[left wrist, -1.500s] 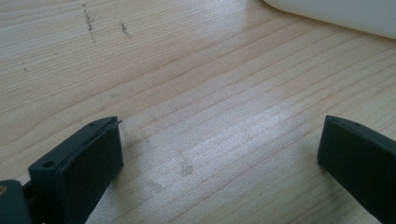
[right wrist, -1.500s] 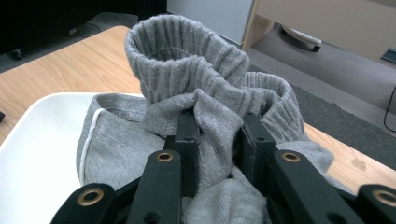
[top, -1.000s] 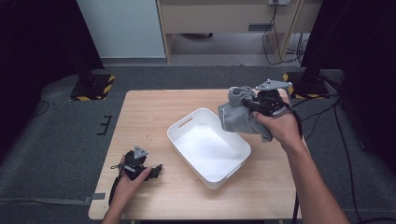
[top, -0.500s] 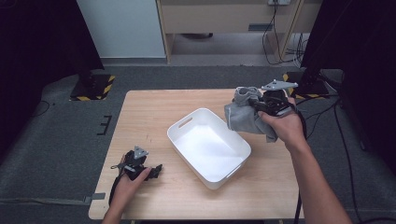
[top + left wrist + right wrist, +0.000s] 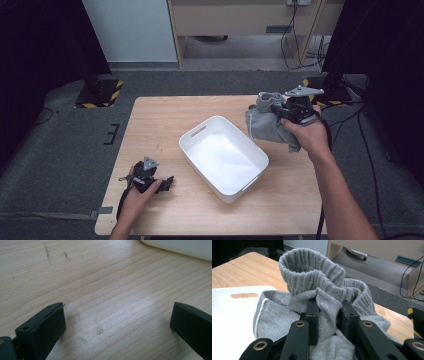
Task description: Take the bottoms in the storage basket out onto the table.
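A person's right gripper (image 5: 286, 113) clamps a bunched grey garment (image 5: 266, 125) between its jaws, the ribbed cuffs (image 5: 312, 270) rising just beyond the jaw tips and the rest hanging below the tool, above the far right edge of a white bin (image 5: 225, 156). The left gripper (image 5: 159, 182) rests low on the wooden table (image 5: 155, 120), jaws spread wide around bare wood, the bin just ahead of it.
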